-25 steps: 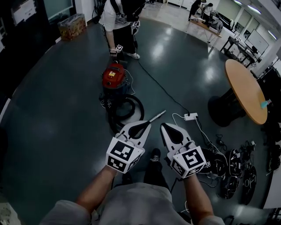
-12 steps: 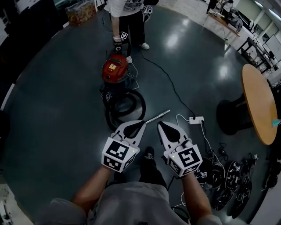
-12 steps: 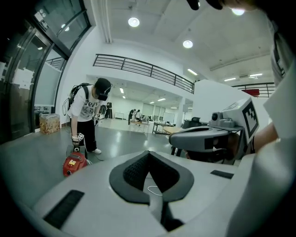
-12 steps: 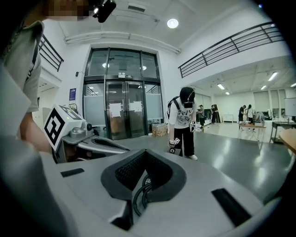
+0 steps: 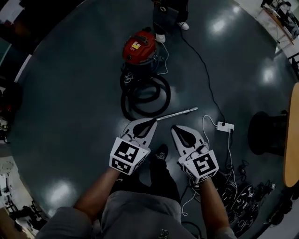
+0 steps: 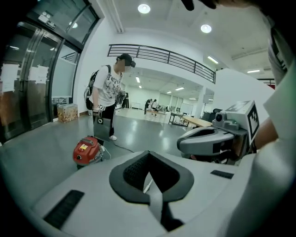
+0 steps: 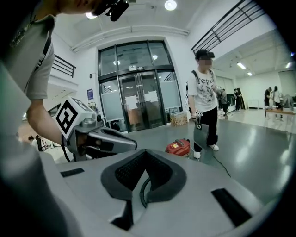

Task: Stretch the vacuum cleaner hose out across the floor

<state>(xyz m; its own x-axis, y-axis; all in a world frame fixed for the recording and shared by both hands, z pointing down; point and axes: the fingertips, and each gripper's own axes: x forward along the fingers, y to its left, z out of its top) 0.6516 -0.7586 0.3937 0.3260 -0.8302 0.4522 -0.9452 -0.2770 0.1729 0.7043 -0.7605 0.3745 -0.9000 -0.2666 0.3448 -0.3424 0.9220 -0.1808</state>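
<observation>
My left claw (image 5: 150, 123) and right claw (image 5: 175, 128) are pinched closed, empty; coiled hose (image 5: 125, 105) just ahead, bare floor (image 5: 70, 93) leftward.

The left gripper (image 6: 149, 158) is closed, empty. Beyond sits a red vacuum cleaner (image 6: 87, 150), a person (image 6: 107, 95) just behind it.

Round ceiling lights (image 6: 144, 8) glare off a glossy dark floor (image 5: 70, 93) in a tall hall with white walls (image 6: 99, 51). Glass doors (image 7: 138, 104) in dark frames close one side. A railing (image 6: 162, 55) runs along a balcony above a bright passage with desks (image 6: 194, 121). A round wooden table (image 5: 293, 135) stands at the floor's right edge.
</observation>
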